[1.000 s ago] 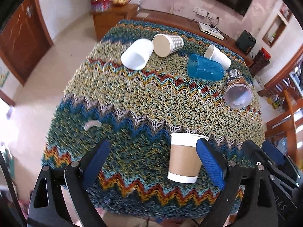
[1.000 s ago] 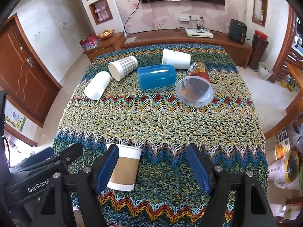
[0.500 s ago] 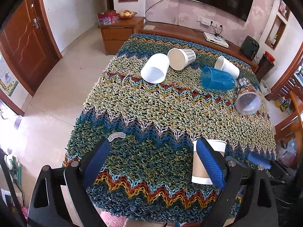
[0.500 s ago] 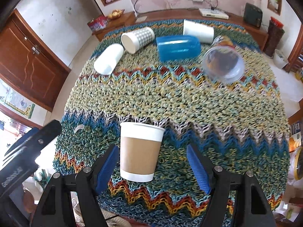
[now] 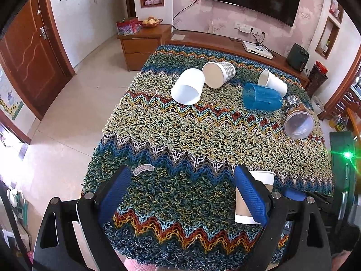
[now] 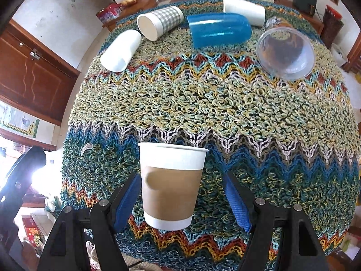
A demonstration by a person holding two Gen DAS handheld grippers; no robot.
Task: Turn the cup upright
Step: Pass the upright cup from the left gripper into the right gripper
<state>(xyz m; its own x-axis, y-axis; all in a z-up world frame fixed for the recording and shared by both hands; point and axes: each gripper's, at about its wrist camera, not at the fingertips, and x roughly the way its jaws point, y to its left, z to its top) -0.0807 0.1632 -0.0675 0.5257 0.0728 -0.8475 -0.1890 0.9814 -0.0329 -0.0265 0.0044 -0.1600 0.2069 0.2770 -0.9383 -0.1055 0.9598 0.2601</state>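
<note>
A paper cup with a brown sleeve (image 6: 171, 185) stands upright on the knitted zigzag cloth (image 6: 225, 103) near the front edge. My right gripper (image 6: 182, 198) is open around it; the left pad is close to or touching the sleeve, the right pad stands well apart. In the left wrist view the same cup (image 5: 259, 194) sits partly hidden behind my left gripper's right finger. My left gripper (image 5: 182, 194) is open and empty above the cloth's front left part.
Several cups lie on their sides at the far end: a plain white one (image 6: 120, 50), a checked one (image 6: 160, 21), a blue plastic one (image 6: 218, 30), another white one (image 6: 244, 10), and a clear one (image 6: 285, 53). The table's left edge drops to the floor (image 5: 67, 117).
My right gripper has moved in so the brown-sleeved cup now stands between its fingers. My left gripper has pulled back and up to the left, away from the cup.
</note>
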